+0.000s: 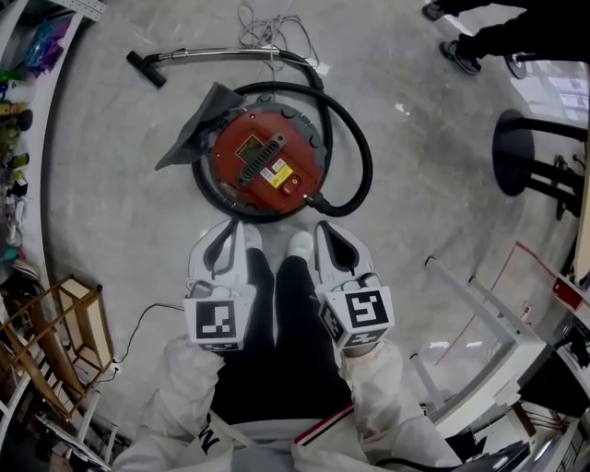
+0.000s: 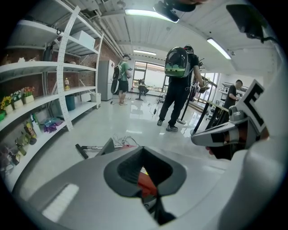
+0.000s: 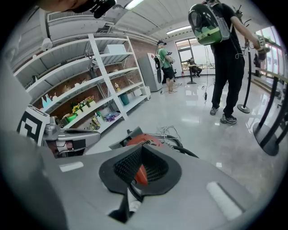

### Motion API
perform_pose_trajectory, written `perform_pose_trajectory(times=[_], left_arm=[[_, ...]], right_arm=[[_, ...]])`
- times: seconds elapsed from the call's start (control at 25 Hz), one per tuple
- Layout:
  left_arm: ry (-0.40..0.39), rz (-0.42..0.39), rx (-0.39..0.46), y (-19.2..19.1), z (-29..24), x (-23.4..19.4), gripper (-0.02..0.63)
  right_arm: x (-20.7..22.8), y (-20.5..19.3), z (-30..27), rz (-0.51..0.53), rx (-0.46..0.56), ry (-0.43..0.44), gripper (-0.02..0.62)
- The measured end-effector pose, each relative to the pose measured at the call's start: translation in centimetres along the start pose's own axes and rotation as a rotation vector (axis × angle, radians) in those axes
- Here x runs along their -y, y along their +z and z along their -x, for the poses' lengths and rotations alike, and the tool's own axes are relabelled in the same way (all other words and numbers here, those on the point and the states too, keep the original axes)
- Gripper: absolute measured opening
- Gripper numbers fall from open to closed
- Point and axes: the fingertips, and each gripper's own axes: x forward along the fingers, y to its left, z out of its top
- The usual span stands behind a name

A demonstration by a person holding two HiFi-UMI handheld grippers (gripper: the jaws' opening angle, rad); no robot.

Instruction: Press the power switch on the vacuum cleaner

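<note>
Head view, left tongs [image 1: 232, 232], right tongs [image 1: 323, 230], side-by-side

Over the vacuum cleaner [image 1: 267, 164]: open from above, nothing lies on its red lid.
Near side: the person's shoes [image 1: 300, 244] stand just before the drum, leaving narrow gaps either side.
Right side: a black hose [image 1: 367, 166] loops round the drum.
Left side: a grey nozzle [image 1: 192, 129] rests against the drum; bare floor beyond it up to the shelves [image 1: 14, 138].
Far side: the wand [image 1: 217, 53] and a loose cable [image 1: 267, 23] cross the floor.
Further right: the stool [image 1: 525, 152] stands well apart.
</note>
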Motion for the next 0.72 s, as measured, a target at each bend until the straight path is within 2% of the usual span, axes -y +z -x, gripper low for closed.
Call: perform_pose_trajectory(times=[0.48,0.72], left_arm=[[0.009,0.011,-0.026,-2.5,-3.1,-0.7,0.000],[0.008,0.019,-0.027,-2.4,-4.1,-1.0,0.000]], right_arm=[[1.3,-4.1,-6.0,0.059,-0.095,0.031,0.000],[2.1,-6.8,-9.3,0.090,-0.168,0.044,0.000]])
